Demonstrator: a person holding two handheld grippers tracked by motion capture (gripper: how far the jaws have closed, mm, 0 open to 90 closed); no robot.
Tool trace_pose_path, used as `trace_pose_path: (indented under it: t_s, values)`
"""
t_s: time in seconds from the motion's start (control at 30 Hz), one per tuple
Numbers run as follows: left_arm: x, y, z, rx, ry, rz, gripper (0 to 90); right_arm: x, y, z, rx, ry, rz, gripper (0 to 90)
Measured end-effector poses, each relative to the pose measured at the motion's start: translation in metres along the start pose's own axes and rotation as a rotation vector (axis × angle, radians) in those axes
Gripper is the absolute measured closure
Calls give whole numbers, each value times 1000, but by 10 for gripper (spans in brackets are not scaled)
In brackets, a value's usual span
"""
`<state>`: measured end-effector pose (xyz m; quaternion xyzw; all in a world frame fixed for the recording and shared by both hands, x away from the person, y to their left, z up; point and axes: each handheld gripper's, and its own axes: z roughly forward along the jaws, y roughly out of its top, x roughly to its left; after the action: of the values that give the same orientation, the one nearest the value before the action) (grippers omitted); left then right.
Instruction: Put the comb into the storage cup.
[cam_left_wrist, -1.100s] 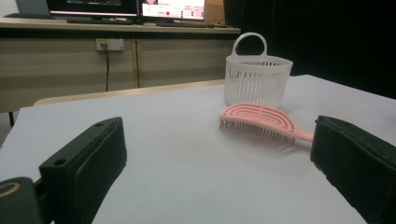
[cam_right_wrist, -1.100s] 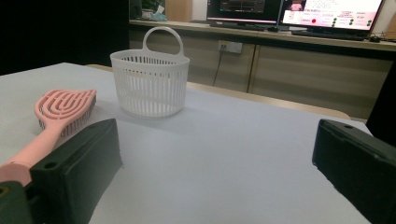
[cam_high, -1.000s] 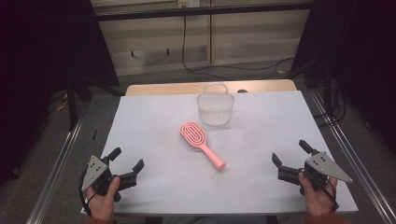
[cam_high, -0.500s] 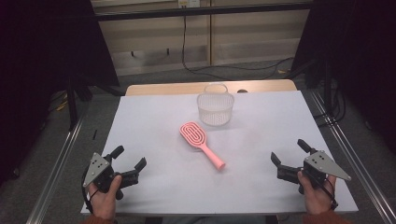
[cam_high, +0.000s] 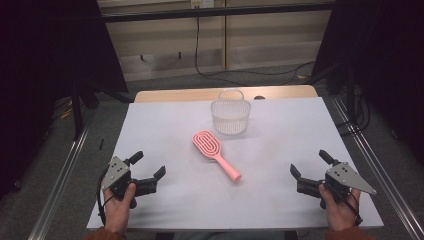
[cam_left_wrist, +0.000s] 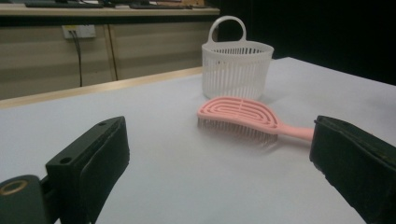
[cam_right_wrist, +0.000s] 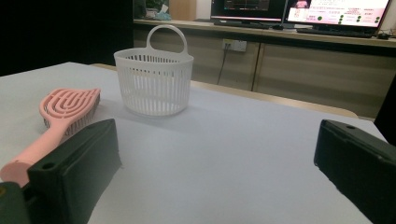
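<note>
A pink hairbrush (cam_high: 215, 154) lies bristles-down at the centre of the white table (cam_high: 280, 200) in the high view, its oval head toward the upper middle of the frame and its handle running to the lower right, apart from the white slatted basket (cam_high: 230, 116) standing upright just above it. The left gripper (cam_high: 148, 172), at the lower left, and the right gripper (cam_high: 308, 171), at the lower right, both sit low over the table's near edge with jaws spread wide and nothing between them, each well apart from the brush. In the left gripper view the hairbrush (cam_left_wrist: 243, 115) shows at centre right before the basket (cam_left_wrist: 237, 63); in the right gripper view the hairbrush (cam_right_wrist: 60, 116) runs in from the left edge. The likely step is a pickup for the basket, and the right gripper looks better placed, since the handle's end points its way. A clean grasp would probably take the thin handle crosswise near its middle, jaws lowered close to the table, then lift level so the head clears the basket's rim and loop handle.
</note>
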<state>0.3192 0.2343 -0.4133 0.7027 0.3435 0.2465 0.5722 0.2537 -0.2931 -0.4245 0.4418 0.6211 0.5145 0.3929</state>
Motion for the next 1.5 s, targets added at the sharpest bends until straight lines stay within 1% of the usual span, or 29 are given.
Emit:
trace_pose_path:
  t_s: [0.07,0.17,0.3,0.37,0.4,0.5,0.53,0.57,0.63,0.67,0.7,0.73,0.77,0.8,0.87,0.93,0.97,1.07,1.13,1.2,1.23,1.3,1.4,1.43,1.5]
  values:
    - [-1,0,4,8,-29,-10,40,0,0,0,1,-1,-4,0]
    - [0,1,9,-8,-45,-2,32,1,0,1,-2,2,-5,0]
    - [1,4,14,-13,-30,-5,42,1,0,2,-1,4,-8,0]
    - [1,5,17,-25,-38,-12,41,1,0,2,-2,7,-8,0]
    - [1,6,19,-30,-35,-19,41,1,0,2,-1,7,-10,0]
    - [2,9,24,-52,-37,-15,35,0,0,2,1,3,-7,0]
    - [1,9,26,-68,-44,-37,32,0,0,2,3,-4,-8,0]
    - [0,10,28,-78,-49,-36,32,0,0,2,3,-5,-8,0]
    - [-2,10,31,-80,-60,-35,32,0,0,1,2,-5,-5,0]
    - [-2,10,32,-79,-59,-28,32,0,0,1,2,-5,-5,0]
    - [-4,10,33,-85,-56,-35,32,0,0,1,1,-6,-7,0]
    - [-4,12,34,-89,-57,-22,33,0,0,0,-1,-3,-4,0]
    - [-5,13,35,-94,-50,-22,37,0,0,0,-2,-3,-6,0]
    - [-5,14,36,-98,-40,-13,44,0,0,0,-3,-2,-6,0]
    - [-6,16,39,-97,-38,-28,44,0,0,0,-1,-4,-2,0]
    - [-8,18,42,-98,-44,-23,44,0,0,0,-2,-3,-5,0]
    - [-9,18,44,-95,-46,-11,44,0,0,0,-2,-3,-5,0]
    - [-12,22,48,-98,-60,-9,44,1,0,1,-3,1,-7,0]
    - [-13,25,51,-97,-68,0,42,1,0,1,-1,1,-6,0]
    - [-15,27,56,-95,-71,-4,40,1,0,1,0,1,-6,0]
    - [-16,27,58,-90,-71,-8,40,1,0,1,0,5,-5,0]
    - [-17,26,63,-85,-83,-3,40,2,0,1,-1,8,-8,0]
    - [-18,25,68,-81,-83,12,40,3,0,1,1,9,-8,0]
    - [-18,25,69,-82,-77,9,40,3,0,0,1,8,-9,0]
    - [-17,25,72,-70,-85,4,40,3,0,0,-1,10,-10,0]
